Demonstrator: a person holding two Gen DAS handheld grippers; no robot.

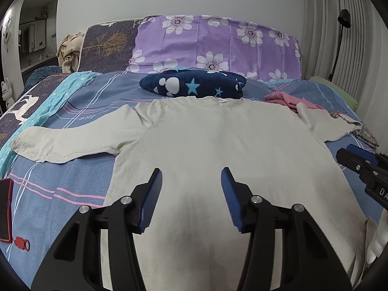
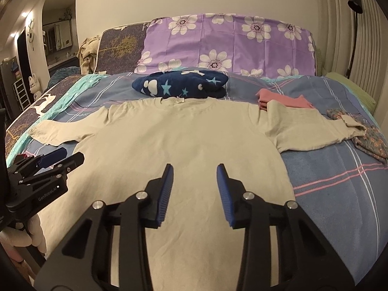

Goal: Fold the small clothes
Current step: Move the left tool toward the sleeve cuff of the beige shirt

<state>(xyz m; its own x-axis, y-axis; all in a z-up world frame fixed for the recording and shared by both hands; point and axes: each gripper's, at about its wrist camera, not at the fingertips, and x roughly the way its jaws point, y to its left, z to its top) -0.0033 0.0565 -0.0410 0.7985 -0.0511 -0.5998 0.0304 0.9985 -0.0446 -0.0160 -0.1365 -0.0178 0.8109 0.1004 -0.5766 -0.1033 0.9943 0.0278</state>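
Beige cotton long-sleeved shirt (image 1: 218, 150) flat, sleeves spread, collar toward bed's head edge: laid out ready for folding. Left gripper (image 1: 191, 177) and right gripper (image 2: 195, 172) over hem, jaws wide apart, empty. Beyond collar, navy star-patterned fleece bundle (image 1: 194, 84); pink folded cloth (image 2: 288, 100) near right sleeve.

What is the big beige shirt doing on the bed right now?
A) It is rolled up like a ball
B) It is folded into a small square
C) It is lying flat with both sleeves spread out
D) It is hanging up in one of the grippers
C: the shirt lies flat on the bed, sleeves out to each side, and both the left gripper and right gripper are open above it.
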